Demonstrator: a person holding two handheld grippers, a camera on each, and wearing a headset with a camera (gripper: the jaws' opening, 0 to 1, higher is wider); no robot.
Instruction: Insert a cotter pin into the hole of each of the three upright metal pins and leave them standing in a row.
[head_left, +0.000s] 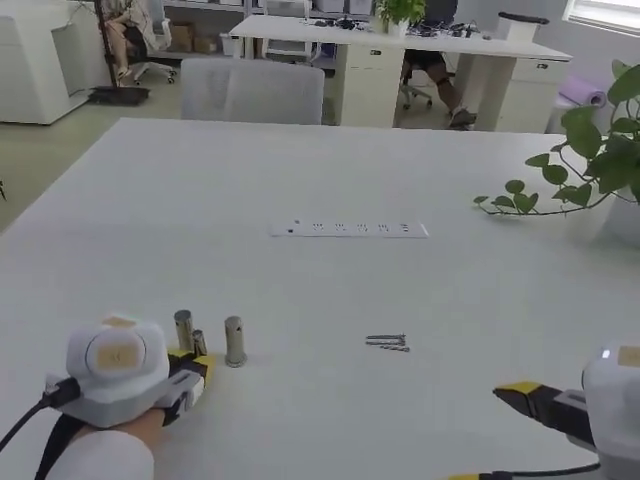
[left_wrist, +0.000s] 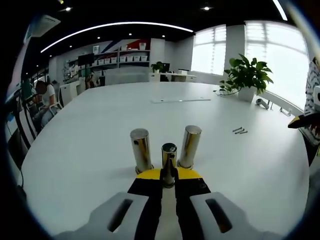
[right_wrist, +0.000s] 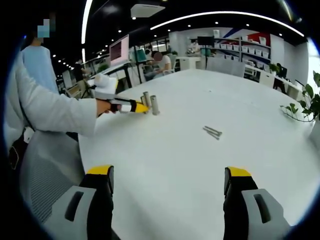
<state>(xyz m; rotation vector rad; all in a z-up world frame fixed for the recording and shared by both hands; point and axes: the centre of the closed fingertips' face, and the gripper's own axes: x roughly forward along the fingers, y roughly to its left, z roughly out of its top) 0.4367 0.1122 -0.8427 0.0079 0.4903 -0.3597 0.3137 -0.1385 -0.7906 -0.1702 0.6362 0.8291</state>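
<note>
The left gripper (left_wrist: 168, 179) pinches the rigid, probably slick short metal pin (left_wrist: 169, 154) low; right gripper (right_wrist: 170, 176) gapes, light cotter pins (right_wrist: 212, 132) want mid-length nipping.

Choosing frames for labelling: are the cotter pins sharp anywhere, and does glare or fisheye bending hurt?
Head view: even light, faint shadows, cotter pins small and slightly soft. Left gripper view: windows blown out, table edge bowed, three metal pins crisp with bright highlights. Right gripper view: table edge bowed, cotter pins tiny and blurred.
</note>
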